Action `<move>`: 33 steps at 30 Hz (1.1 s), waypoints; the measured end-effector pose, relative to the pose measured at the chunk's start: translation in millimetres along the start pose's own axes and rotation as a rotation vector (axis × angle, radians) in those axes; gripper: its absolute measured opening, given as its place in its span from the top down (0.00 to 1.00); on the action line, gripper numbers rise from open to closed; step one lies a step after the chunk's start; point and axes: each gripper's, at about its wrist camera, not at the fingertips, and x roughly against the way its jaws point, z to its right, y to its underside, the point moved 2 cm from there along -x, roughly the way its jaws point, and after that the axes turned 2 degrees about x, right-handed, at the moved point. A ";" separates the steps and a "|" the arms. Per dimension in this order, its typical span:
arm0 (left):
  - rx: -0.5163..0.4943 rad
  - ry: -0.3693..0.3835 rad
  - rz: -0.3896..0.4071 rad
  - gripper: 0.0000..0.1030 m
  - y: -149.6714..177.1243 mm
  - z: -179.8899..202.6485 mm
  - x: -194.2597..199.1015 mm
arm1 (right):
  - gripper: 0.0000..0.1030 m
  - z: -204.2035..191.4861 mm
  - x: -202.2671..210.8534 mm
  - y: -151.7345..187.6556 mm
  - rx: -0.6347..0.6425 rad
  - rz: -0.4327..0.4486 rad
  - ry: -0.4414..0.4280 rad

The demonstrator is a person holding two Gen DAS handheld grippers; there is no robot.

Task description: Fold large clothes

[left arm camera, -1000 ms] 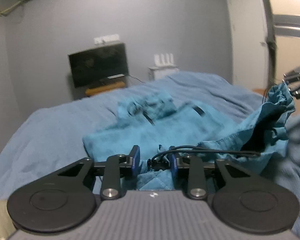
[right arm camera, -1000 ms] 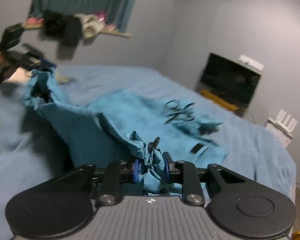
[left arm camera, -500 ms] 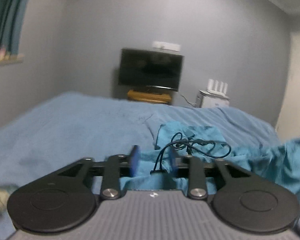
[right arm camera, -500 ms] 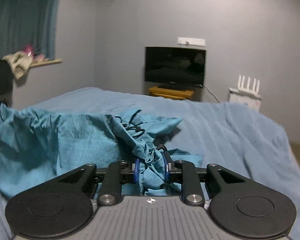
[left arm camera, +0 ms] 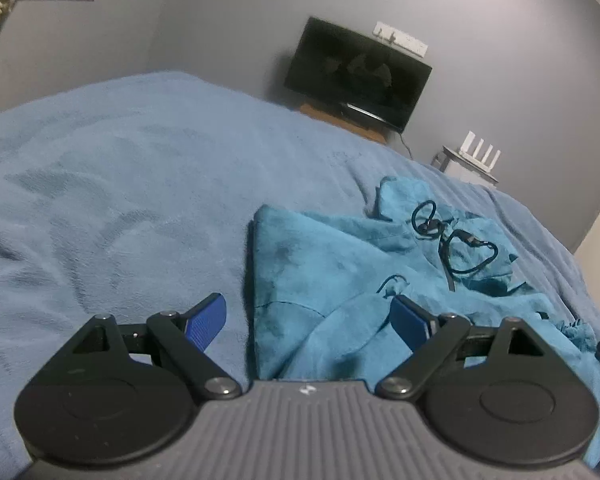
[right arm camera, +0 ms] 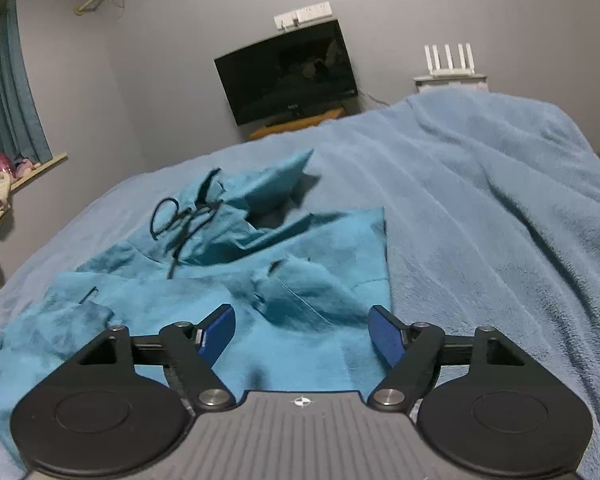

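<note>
Both sets of jaws were opening over the teal garment (left arm camera: 324,280) on the bed (left arm camera: 100,184), each with cloth lying beneath and between the blue pads but pressed by neither. In the left wrist view the left gripper (left arm camera: 306,318) stood at the garment's left border: the folded edge ran straight ahead from just inside the left pad, so nearly all of the cloth lay ahead and to the right of those jaws, with bare blanket to their left. The right wrist view mirrored this. The right gripper (right arm camera: 302,330) sat above the garment's right part, the straight right edge ran away ahead just outside the right pad, and the bulk of the cloth spread ahead and to the left.

Judged from both views, the garment's long axis ran from the jaws away toward the far wall, where a black drawstring (right arm camera: 182,218) lay looped on the bunched far end, well ahead of both grippers. That far end lay right of centre for the left jaws and left of centre for the right ones, so neither hand looked clearly nearer. Any next fold would likely call for reaching forward along that axis.
</note>
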 end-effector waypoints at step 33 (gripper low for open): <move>-0.286 -0.071 0.007 0.97 3.8 44.3 -15.7 | 0.98 7.5 -5.2 3.8 0.144 -0.024 0.009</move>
